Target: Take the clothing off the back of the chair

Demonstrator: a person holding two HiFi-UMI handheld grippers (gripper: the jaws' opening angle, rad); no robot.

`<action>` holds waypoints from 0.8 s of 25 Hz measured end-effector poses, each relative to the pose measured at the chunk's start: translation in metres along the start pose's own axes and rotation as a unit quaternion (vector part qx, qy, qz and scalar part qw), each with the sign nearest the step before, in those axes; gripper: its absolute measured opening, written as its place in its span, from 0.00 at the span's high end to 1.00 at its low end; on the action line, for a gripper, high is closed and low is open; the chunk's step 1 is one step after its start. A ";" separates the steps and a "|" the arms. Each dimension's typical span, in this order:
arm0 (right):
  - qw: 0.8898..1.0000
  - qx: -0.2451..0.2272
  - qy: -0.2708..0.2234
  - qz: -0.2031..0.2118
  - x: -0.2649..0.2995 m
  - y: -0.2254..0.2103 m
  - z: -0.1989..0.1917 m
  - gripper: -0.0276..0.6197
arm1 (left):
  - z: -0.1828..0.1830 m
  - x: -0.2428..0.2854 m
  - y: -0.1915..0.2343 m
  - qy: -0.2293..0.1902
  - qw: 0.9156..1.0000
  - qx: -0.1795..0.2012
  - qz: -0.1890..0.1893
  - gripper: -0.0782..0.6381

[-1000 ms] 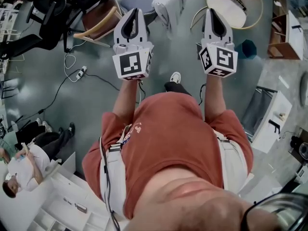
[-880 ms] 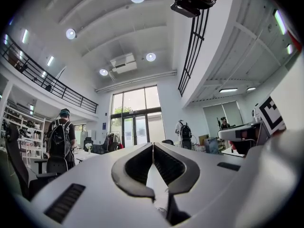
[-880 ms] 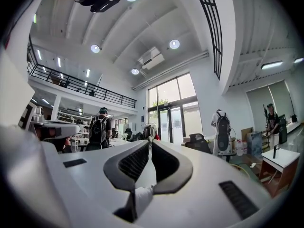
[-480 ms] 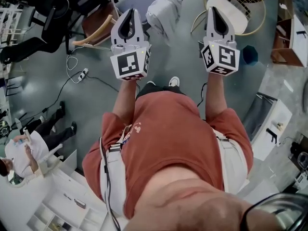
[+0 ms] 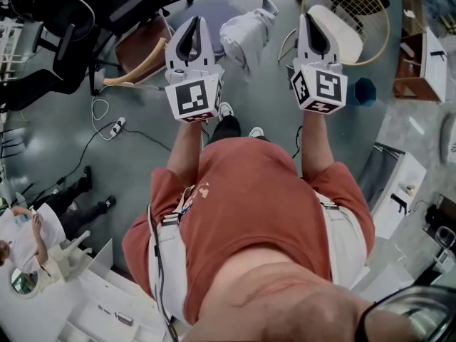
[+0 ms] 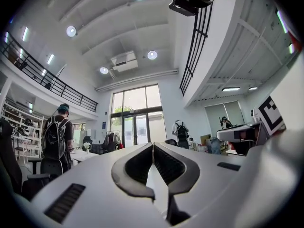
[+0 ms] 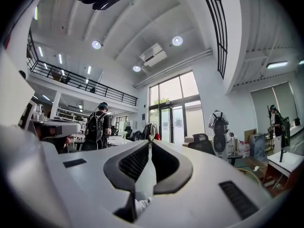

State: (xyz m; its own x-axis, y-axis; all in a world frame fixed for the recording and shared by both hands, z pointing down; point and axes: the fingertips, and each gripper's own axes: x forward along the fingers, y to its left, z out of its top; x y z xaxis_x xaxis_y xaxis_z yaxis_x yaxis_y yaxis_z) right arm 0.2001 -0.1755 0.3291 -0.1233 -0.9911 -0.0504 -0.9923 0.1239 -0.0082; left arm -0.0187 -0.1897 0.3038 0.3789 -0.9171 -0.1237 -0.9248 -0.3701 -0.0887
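Observation:
A pale grey garment [image 5: 246, 34] hangs over the back of a chair with a blue-grey seat [image 5: 206, 7], at the top middle of the head view. My left gripper [image 5: 194, 21] is just left of the garment and my right gripper [image 5: 307, 18] is to its right; neither touches it. Both point forward at about the same height. In the left gripper view the left gripper [image 6: 153, 144] has its jaws together with nothing between them. The right gripper [image 7: 151, 142] is likewise shut and empty in its own view.
A wooden-armed chair [image 5: 139, 45] and black office chairs [image 5: 64, 20] stand to the left. A round wicker chair [image 5: 349, 9] is at the right. A cable with a power strip [image 5: 117, 125] lies on the floor. A white cabinet [image 5: 399, 191] stands at the right, and a seated person [image 5: 28, 234] is at the lower left.
The person has stepped forward: the chair with the garment has slid closer toward both grippers in the head view. Both grippers stay shut and level.

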 end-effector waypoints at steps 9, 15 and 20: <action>1.000 -0.020 -0.001 -0.016 0.071 0.040 0.007 0.91 | -0.005 0.046 0.062 -0.023 0.999 0.003 -0.027 0.86; 0.999 -0.028 0.010 -0.025 0.092 0.054 0.001 0.91 | -0.014 0.063 0.082 -0.025 0.998 -0.027 -0.044 0.86; 0.999 -0.032 0.020 -0.027 0.100 0.049 -0.008 0.91 | -0.026 0.074 0.081 -0.017 0.998 -0.024 -0.050 0.86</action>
State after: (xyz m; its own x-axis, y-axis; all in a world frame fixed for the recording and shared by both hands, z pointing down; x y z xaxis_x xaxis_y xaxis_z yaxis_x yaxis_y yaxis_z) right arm 0.1385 -0.2692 0.3321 -0.0691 -0.9975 -0.0123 -0.9962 0.0684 0.0533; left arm -0.0663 -0.2917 0.3126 0.4694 -0.8700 -0.1506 -0.8827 -0.4668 -0.0544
